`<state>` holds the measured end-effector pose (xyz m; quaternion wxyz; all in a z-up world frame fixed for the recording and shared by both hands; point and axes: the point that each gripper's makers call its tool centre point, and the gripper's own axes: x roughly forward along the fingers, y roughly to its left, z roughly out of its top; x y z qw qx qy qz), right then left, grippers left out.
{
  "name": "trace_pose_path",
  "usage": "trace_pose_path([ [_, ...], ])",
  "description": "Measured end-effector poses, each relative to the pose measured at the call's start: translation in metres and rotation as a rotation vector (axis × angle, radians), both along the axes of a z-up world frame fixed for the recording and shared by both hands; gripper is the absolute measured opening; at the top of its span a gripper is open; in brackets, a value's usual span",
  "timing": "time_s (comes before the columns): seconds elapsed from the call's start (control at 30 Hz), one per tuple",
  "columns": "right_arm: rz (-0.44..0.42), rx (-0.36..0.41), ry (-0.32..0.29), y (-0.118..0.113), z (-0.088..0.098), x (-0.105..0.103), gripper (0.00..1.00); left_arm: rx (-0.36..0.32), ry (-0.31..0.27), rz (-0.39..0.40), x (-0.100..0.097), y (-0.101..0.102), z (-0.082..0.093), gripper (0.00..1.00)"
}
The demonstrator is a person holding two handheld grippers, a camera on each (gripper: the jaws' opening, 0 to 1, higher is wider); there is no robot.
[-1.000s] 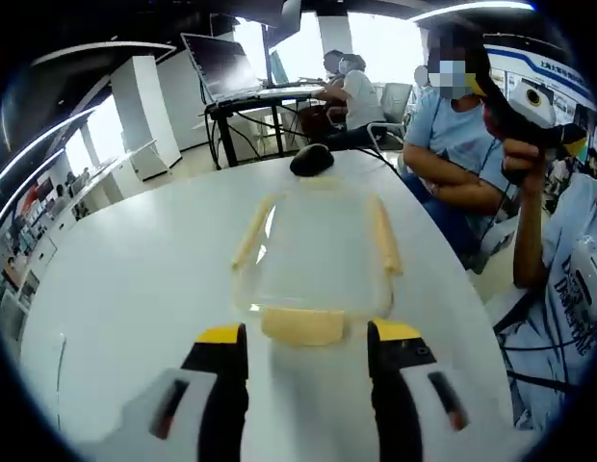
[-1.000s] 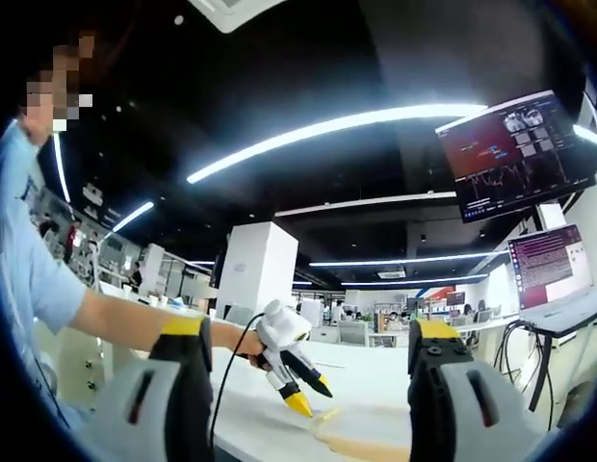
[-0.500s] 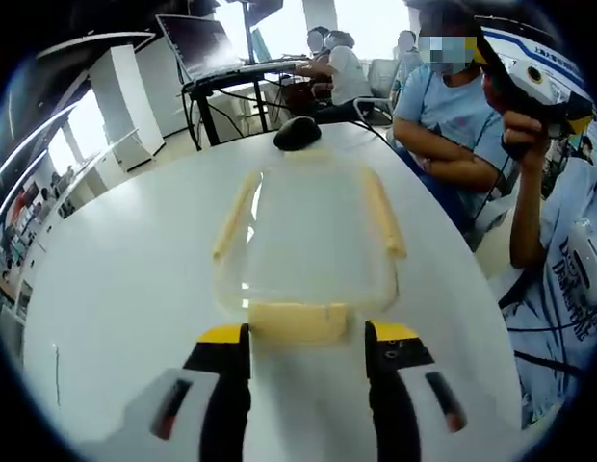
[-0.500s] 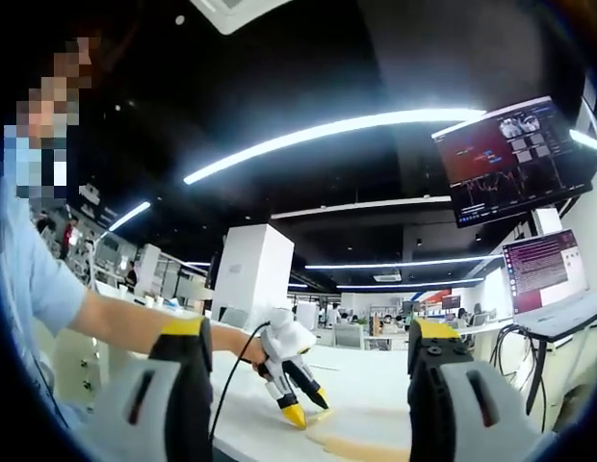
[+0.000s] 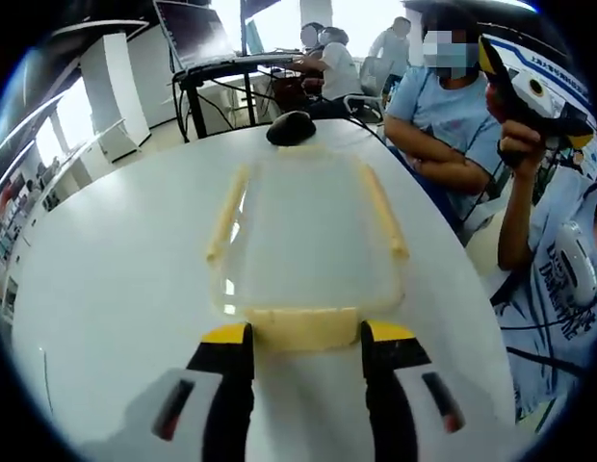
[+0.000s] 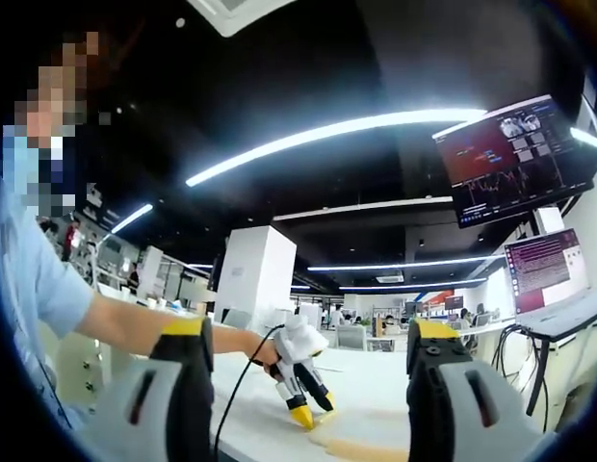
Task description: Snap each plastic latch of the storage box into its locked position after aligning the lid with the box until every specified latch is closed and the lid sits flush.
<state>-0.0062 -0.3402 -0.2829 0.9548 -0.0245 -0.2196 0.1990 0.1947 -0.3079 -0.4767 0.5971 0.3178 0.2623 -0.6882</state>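
You have a white round table (image 5: 106, 289) carrying the clear storage box (image 5: 303, 231) and a black object (image 5: 291, 127) beyond it.

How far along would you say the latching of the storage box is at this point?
Done: the lid already lies on the storage box, apparently aligned. In hand: the left gripper, jaws open, sits at the near-end latch, which lies between its tips. Left: I cannot confirm any latch is snapped; the long side latches remain to be checked. The right gripper is raised off the table, open, holding nothing.
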Motion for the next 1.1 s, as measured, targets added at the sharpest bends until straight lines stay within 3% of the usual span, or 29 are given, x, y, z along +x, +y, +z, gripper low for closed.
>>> trace_pose_path([
  [0.27, 0.000, -0.002, -0.006, 0.001, 0.002, -0.003, 0.81, 0.027, -0.010, -0.006, -0.001, 0.000, -0.002, 0.46],
  [0.63, -0.008, 0.003, -0.010, -0.002, 0.003, -0.004, 0.81, 0.055, -0.002, -0.017, -0.001, -0.009, -0.003, 0.40],
  [0.93, -0.008, 0.005, -0.016, -0.003, 0.004, -0.005, 0.81, 0.091, 0.001, -0.004, -0.008, -0.002, -0.003, 0.39],
  [1.1, -0.007, 0.012, -0.025, -0.005, 0.006, -0.007, 0.81, 0.153, -0.022, -0.008, -0.017, 0.008, -0.003, 0.39],
])
